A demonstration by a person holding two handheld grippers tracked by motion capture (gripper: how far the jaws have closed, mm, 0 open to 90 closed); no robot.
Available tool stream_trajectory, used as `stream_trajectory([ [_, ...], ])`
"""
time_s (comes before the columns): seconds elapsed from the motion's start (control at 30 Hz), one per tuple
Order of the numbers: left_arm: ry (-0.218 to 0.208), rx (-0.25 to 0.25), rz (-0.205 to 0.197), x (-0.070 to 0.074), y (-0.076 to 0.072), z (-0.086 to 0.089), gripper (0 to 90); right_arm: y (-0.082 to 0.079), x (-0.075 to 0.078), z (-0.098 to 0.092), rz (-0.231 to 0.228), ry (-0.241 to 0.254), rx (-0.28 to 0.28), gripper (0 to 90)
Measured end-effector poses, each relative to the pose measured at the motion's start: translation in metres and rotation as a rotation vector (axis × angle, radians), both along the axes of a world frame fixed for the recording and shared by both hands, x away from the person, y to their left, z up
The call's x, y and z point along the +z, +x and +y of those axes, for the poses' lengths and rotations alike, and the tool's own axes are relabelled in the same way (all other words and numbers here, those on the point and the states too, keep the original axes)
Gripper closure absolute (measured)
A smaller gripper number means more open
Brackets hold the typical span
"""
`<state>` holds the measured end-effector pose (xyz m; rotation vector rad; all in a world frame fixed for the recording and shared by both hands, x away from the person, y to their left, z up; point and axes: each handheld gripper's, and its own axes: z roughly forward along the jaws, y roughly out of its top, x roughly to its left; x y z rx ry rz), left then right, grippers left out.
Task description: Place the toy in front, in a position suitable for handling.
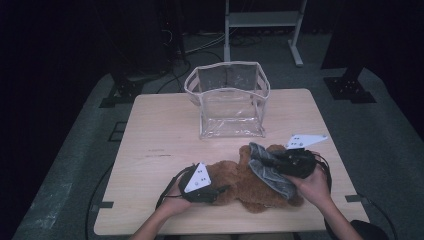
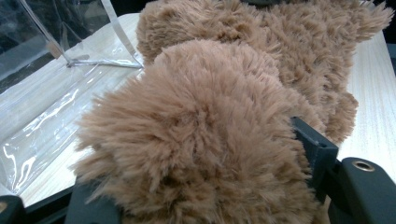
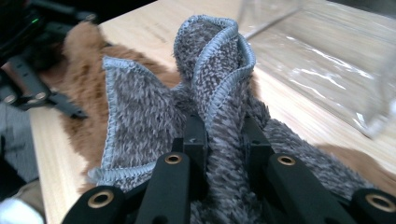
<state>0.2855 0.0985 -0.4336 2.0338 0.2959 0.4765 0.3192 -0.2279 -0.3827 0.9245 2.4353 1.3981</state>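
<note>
A brown plush bear [image 1: 245, 185] lies on the wooden table [image 1: 160, 130] near the front edge. My left gripper [image 1: 220, 190] is shut on a furry part of the bear [image 2: 205, 140] at its left end. A grey cloth with a pale blue hem [image 1: 267, 170] drapes over the bear's right side. My right gripper [image 1: 277, 162] is shut on a bunched fold of the grey cloth [image 3: 219, 93], which rises between its jaws. A clear plastic bag [image 1: 227, 100] stands open and upright behind the bear.
The clear bag's wall [image 2: 42, 93] lies close to the left gripper, and the bag [image 3: 336, 51] also sits just beyond the right one. Bare tabletop extends left of the bag. A white metal stand [image 1: 262, 25] and cables are on the floor beyond the table.
</note>
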Motion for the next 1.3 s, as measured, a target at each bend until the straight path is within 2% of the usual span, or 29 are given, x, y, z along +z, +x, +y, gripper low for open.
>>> stream_trajectory([
  [0.13,-0.003,0.002,0.004,0.0,0.001,0.0,35.0,-0.003,0.005,-0.004,-0.008,0.035,-0.004,76.0],
  [0.2,0.005,0.004,0.002,0.001,0.001,-0.003,35.0,-0.012,0.018,0.007,-0.045,0.048,0.04,75.9],
  [0.3,0.014,-0.002,-0.012,0.001,0.0,-0.009,35.1,-0.018,0.028,0.032,-0.064,0.028,0.104,75.9],
  [0.33,0.014,-0.002,-0.012,0.001,0.0,-0.009,35.1,-0.018,0.028,0.032,-0.064,0.028,0.104,75.9],
  [0.37,0.025,-0.009,-0.028,0.002,-0.002,-0.013,35.1,-0.02,0.028,0.052,-0.079,-0.023,0.138,75.7],
  [0.4,0.027,-0.009,-0.032,0.001,-0.003,-0.014,35.1,-0.02,0.027,0.061,-0.084,-0.056,0.147,75.5],
  [0.5,0.042,-0.01,-0.045,0.002,-0.005,-0.013,35.1,-0.011,0.018,0.077,-0.071,-0.138,0.136,75.4],
  [0.6,0.036,-0.005,-0.046,0.002,-0.005,-0.014,35.2,0.004,0.011,0.071,-0.07,-0.174,0.089,75.5],
  [0.63,0.036,-0.006,-0.046,0.002,-0.004,-0.014,35.2,0.009,0.011,0.065,-0.055,-0.156,0.071,75.5],
  [0.7,0.037,-0.007,-0.047,0.002,-0.004,-0.014,35.2,0.015,0.012,0.055,-0.058,-0.167,0.014,75.5],
  [0.73,0.037,-0.007,-0.047,0.002,-0.004,-0.014,35.2,0.015,0.012,0.055,-0.058,-0.167,0.014,75.5],
  [0.77,0.041,-0.007,-0.05,0.002,-0.005,-0.014,35.1,0.02,0.013,0.044,-0.05,-0.172,-0.027,75.4],
  [0.8,0.043,-0.007,-0.05,0.002,-0.005,-0.014,35.0,0.02,0.014,0.038,-0.04,-0.155,-0.034,75.4],
  [0.83,0.042,-0.007,-0.05,0.002,-0.005,-0.014,34.9,0.019,0.016,0.033,-0.028,-0.125,-0.036,75.4],
  [0.9,0.039,-0.006,-0.047,0.002,-0.004,-0.014,34.6,0.011,0.021,0.029,-0.033,-0.082,-0.023,75.3],
  [1.0,0.032,-0.004,-0.044,0.002,-0.004,-0.014,34.3,-0.003,0.029,0.035,-0.044,-0.046,0.035,75.1],
  [1.13,0.05,-0.009,-0.056,0.002,-0.006,-0.013,34.4,-0.005,0.024,0.054,-0.051,-0.108,0.091,75.0],
  [1.23,0.046,-0.007,-0.054,0.002,-0.006,-0.013,34.6,0.006,0.015,0.055,-0.022,-0.118,0.077,75.1],
  [1.3,0.044,-0.006,-0.05,0.002,-0.006,-0.013,34.6,0.014,0.009,0.045,-0.027,-0.128,0.039,74.9],
])
